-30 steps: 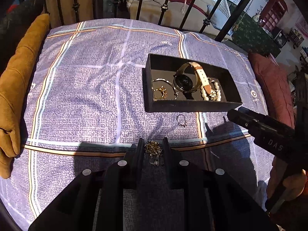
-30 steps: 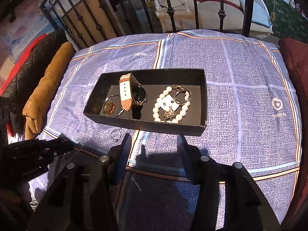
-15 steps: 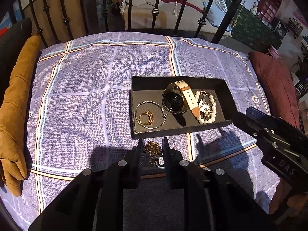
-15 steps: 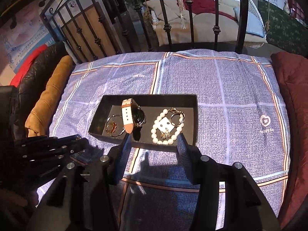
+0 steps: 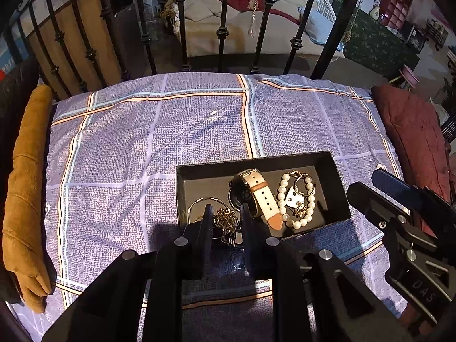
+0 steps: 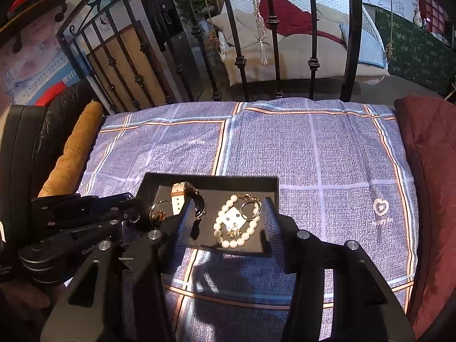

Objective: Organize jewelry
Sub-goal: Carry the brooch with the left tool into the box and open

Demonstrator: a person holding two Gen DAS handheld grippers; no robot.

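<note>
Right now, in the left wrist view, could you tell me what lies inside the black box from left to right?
Silver bangle → watch with cream strap → pearl bracelet.

A purple plaid bedspread [image 5: 171, 142] covered the bed, crossed by orange and pale blue stripes. A mustard-yellow cushion [image 5: 27, 188] lay along its edge at 9 o'clock, and a dark red cushion [image 5: 413, 136] lay at 3 o'clock. At 12 o'clock stood a black iron railing [image 6: 242, 62]. Beyond it lay a beige pillow [image 6: 250, 28] and a red cloth [image 6: 287, 14]. A tassel [image 5: 252, 25] hung by the bars.
</note>
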